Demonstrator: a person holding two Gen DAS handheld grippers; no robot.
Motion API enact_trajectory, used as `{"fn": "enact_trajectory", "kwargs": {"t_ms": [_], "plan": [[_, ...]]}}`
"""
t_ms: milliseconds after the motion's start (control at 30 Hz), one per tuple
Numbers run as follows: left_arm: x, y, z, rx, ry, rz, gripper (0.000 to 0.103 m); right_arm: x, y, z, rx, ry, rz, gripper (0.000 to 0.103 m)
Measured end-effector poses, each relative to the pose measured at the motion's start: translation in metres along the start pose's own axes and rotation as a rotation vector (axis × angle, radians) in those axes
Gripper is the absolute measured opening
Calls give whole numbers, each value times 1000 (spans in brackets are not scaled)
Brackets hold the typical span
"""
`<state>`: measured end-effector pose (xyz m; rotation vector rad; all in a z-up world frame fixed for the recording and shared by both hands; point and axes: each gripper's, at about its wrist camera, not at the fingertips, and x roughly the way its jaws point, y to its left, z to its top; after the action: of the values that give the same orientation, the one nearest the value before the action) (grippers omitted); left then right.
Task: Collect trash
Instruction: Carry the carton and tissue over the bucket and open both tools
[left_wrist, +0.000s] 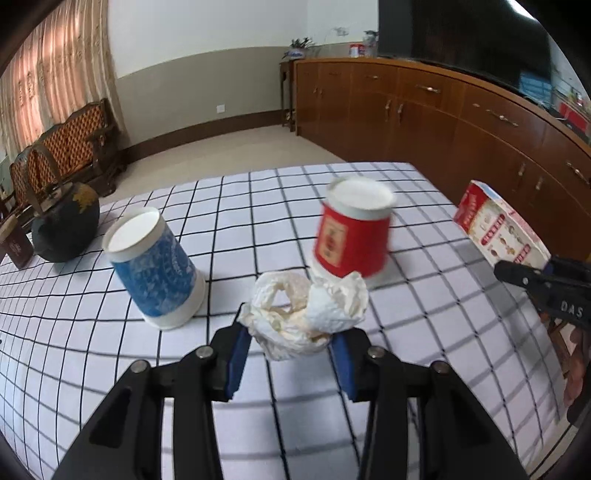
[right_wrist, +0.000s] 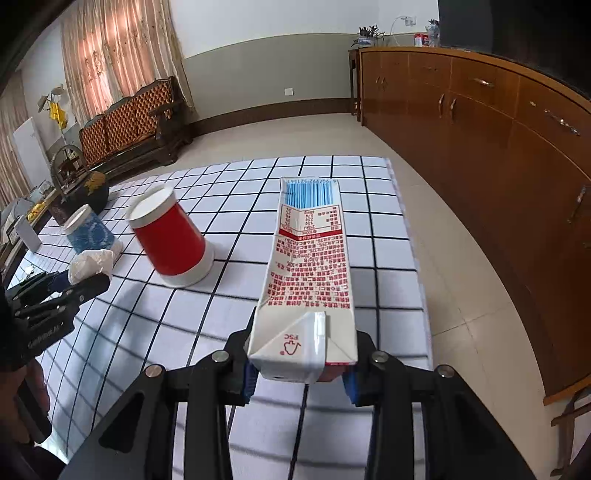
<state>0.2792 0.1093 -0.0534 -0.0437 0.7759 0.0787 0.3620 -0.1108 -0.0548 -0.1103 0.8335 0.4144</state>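
Note:
My left gripper (left_wrist: 291, 334) is shut on a crumpled white tissue (left_wrist: 303, 314) and holds it above the checked tablecloth (left_wrist: 110, 362). My right gripper (right_wrist: 301, 363) is shut on a white and red milk carton (right_wrist: 310, 266), held lengthwise above the table. An upturned red paper cup (left_wrist: 352, 236) and an upturned blue paper cup (left_wrist: 157, 266) stand on the cloth beyond the tissue. The carton (left_wrist: 498, 227) and the right gripper (left_wrist: 517, 275) show at the right of the left wrist view. The left gripper (right_wrist: 74, 280) with the tissue (right_wrist: 90, 264) shows at the left of the right wrist view.
A dark round teapot (left_wrist: 66, 229) and a small brown box (left_wrist: 16, 245) stand at the table's far left. A long wooden cabinet (right_wrist: 498, 155) runs along the right beyond the table edge. A wooden bench (right_wrist: 129, 122) stands by the curtains.

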Motion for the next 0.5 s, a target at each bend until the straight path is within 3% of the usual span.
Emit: {"fn": "enact_trajectory", "kwargs": {"t_ms": [500], "plan": [[-67, -32, -37, 44, -35, -85, 43, -87, -3, -51, 26, -58, -5, 39]]}}
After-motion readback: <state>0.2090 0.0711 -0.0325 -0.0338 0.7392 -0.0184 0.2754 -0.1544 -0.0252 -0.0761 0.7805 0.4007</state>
